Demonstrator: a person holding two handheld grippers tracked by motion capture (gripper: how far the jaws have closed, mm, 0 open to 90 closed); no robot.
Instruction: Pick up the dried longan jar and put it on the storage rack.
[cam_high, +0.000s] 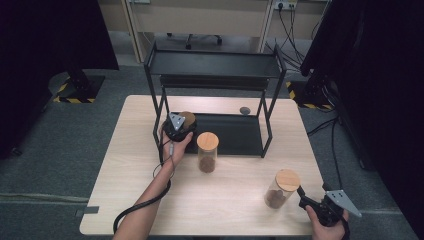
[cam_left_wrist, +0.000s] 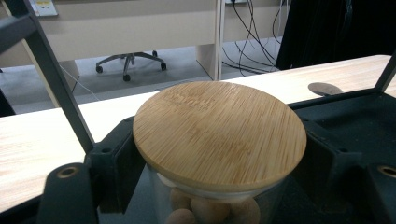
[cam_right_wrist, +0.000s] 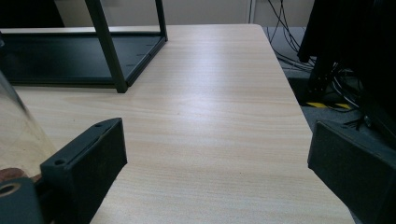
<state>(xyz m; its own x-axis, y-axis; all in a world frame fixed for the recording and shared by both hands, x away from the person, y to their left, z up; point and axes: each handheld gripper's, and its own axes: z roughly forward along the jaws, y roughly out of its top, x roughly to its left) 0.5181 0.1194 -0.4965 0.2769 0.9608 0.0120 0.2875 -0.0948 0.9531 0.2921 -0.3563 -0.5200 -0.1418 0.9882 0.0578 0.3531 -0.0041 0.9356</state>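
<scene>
At the front left corner of the black rack's lower tray, I am gripping a glass jar with a bamboo lid in my left hand-held gripper; its two black jaws are pressing against the jar's sides just under the lid, and pale round pieces are showing through the glass below. From above, that jar is sitting at the tray's left end, with my left hand wrapping the gripper from behind.

My right hand-held gripper is hovering low over the worktop near its front right corner, its jaws spreading wide with nothing between them. A second lidded jar with brown contents is standing just beside its left jaw, and I cannot tell whether they are touching.

A third lidded jar, holding something dark and granular, is standing on the worktop just in front of the tray, between my two grippers.
</scene>
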